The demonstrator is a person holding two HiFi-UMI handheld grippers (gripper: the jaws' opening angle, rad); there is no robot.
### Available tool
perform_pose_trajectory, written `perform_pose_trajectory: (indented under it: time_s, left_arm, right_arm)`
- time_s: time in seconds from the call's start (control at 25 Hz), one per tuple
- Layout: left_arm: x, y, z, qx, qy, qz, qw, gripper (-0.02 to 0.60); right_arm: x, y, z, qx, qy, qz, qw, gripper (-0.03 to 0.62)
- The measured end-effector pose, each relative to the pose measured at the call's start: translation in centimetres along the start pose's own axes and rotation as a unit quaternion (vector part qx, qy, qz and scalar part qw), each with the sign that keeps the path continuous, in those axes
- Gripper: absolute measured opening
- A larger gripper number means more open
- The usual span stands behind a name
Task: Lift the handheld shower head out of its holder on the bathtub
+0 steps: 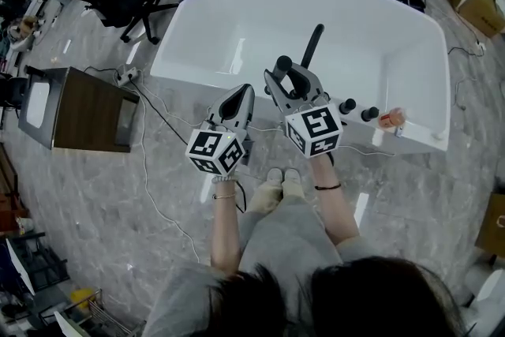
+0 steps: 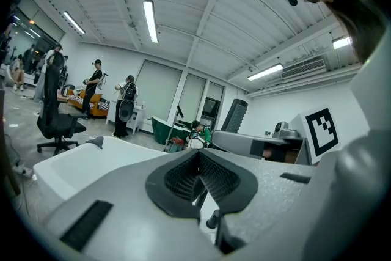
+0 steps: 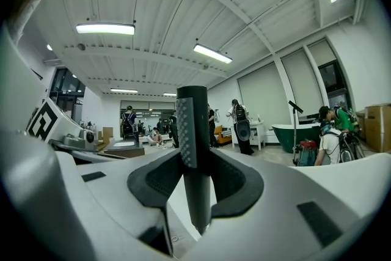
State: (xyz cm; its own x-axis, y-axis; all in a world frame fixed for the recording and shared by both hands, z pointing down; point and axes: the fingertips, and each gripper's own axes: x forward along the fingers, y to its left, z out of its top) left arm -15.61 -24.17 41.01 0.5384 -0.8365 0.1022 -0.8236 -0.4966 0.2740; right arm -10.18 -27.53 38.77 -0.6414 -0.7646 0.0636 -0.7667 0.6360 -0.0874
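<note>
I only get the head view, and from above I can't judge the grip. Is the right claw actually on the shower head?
Observer: Yes. The right gripper view shows the black shower head standing upright in the right claw, clamped from both sides.
Operator: And the left claw?
Observer: The left gripper view shows the left claw closed on itself, with nothing in it.
Operator: What lies ahead of the right claw?
Observer: Across the room, people are standing, with a dark green bathtub to their right.

Tub (image 1: 237,43) interior free; knobs (image 1: 347,105) rt.
</note>
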Motion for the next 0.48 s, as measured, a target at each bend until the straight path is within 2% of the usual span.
perform_pose_trajectory:
  time_s: [0.48]
  left_arm:
    - [0.0,-0.1,0.5,0.002,-0.003,-0.002,1.0,0.005]
  right_arm:
    - [-0.2,-0.7,1.3,-0.004,-0.008,-0.011,1.0,0.133]
